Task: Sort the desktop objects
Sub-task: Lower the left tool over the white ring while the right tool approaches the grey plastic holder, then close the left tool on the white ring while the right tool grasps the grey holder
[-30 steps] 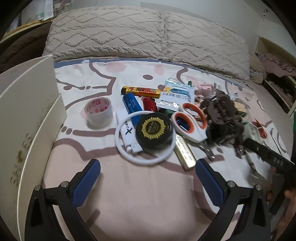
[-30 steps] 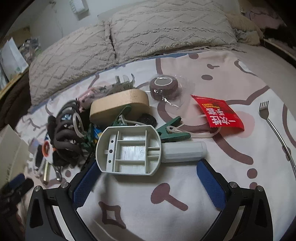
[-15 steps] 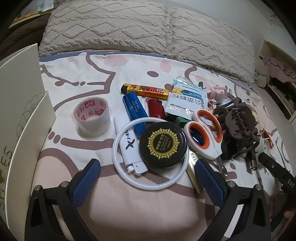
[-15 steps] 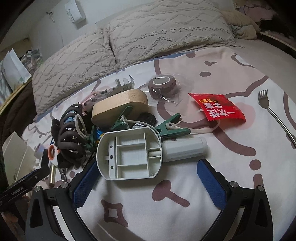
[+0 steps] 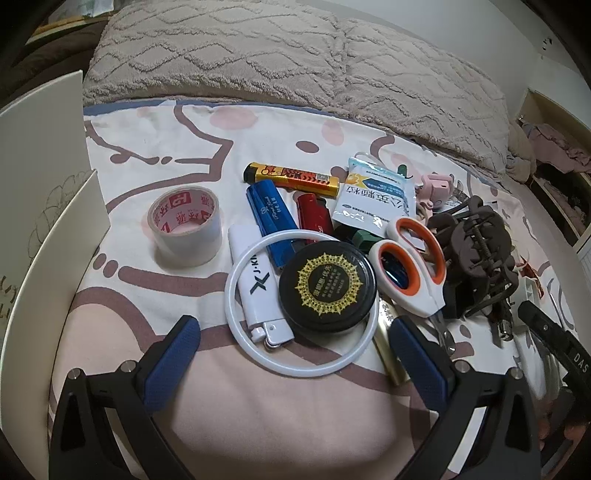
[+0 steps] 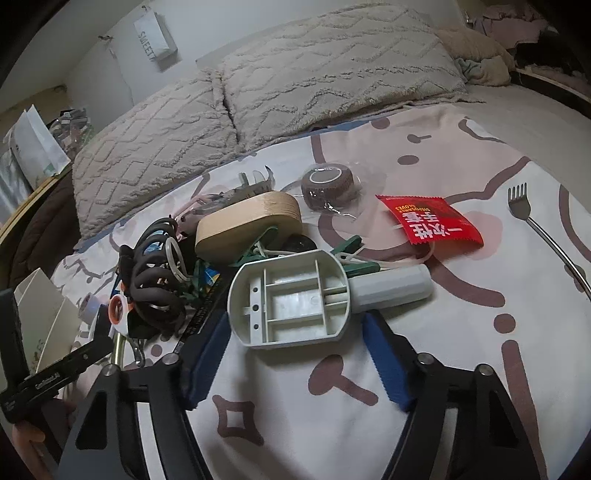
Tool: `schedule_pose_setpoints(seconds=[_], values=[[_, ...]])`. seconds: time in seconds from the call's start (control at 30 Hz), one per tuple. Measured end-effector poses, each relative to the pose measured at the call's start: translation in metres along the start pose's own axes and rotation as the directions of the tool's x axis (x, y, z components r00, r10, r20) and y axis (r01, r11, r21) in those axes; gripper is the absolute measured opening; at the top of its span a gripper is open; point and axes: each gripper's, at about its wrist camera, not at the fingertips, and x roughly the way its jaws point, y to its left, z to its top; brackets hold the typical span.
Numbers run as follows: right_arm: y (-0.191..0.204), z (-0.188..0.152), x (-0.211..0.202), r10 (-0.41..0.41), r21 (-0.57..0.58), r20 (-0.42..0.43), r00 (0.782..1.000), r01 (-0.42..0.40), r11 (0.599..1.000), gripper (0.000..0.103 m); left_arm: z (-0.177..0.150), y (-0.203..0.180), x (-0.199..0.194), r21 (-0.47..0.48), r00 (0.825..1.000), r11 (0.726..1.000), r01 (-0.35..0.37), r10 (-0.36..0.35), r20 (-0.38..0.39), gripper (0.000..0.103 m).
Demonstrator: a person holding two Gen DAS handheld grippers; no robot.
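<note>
Black tin [image 5: 328, 285] with gold sunburst, orange-handled scissors [image 5: 413, 266], red packet [image 6: 430, 219], blue-padded fingers [image 5: 173, 360].

Two beige textured pillows [image 5: 295, 62] are lying at the head of the bed [image 5: 258, 406], whose cartoon-print sheet is spreading below; a white paper bag [image 6: 153, 35] is hanging on the wall.

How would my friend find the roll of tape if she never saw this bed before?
Start at the tall white cardboard box at the left edge of the bed. Just to its right, the stubby whitish tape roll with red printing stands alone on the cartoon sheet, hole facing up. Everything else lies jumbled further right; only this roll sits apart.
</note>
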Motion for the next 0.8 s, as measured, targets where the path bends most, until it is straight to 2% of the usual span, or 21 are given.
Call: schedule_pose_setpoints(seconds=[0.07,0.23,0.27,0.3,0.37,0.57,0.63,0.7,0.8], values=[[0.000,0.000,0.000,-0.002,-0.004,0.001,1.000,0.002,1.000,0.066,-0.001,-0.002,-0.001,0.012,1.000,1.000,0.006,-0.006,0.009,0.103],[0.005,0.000,0.003,-0.031,-0.028,-0.015,0.999,0.031,0.999,0.068,-0.001,-0.006,-0.001,0.037,1.000,0.999,0.011,-0.011,0.015,0.103],[0.007,0.000,0.003,-0.031,-0.036,-0.018,0.999,0.031,0.999,0.075,-0.001,-0.006,-0.001,0.037,1.000,0.999,0.011,-0.012,0.014,0.103],[0.009,0.000,0.004,-0.033,-0.047,-0.020,0.999,0.032,0.998,0.088,-0.001,-0.006,-0.001,0.036,1.000,0.999,0.012,-0.013,0.014,0.103],[0.012,-0.001,0.003,-0.041,-0.061,-0.014,0.999,0.041,0.997,0.096,-0.001,-0.007,0.000,0.036,1.000,0.999,0.016,-0.017,0.013,0.103],[0.005,-0.001,0.003,-0.035,-0.026,-0.018,0.999,0.034,0.999,0.096,-0.001,-0.008,0.000,0.043,1.000,0.999,0.011,-0.012,0.015,0.103],[0.005,-0.001,0.003,-0.038,-0.027,-0.018,0.999,0.037,0.999,0.096,-0.002,-0.008,-0.001,0.041,1.000,0.999,0.016,-0.017,0.018,0.099],[0.006,-0.001,0.004,-0.043,-0.032,-0.019,0.999,0.042,0.999,0.096,-0.002,-0.007,-0.003,0.035,0.999,0.999,0.022,-0.023,0.028,0.087],[0.006,-0.001,0.003,-0.041,-0.032,-0.016,0.999,0.040,0.999,0.096,-0.002,-0.005,-0.005,0.025,0.999,0.999,0.032,-0.033,0.039,0.078]])
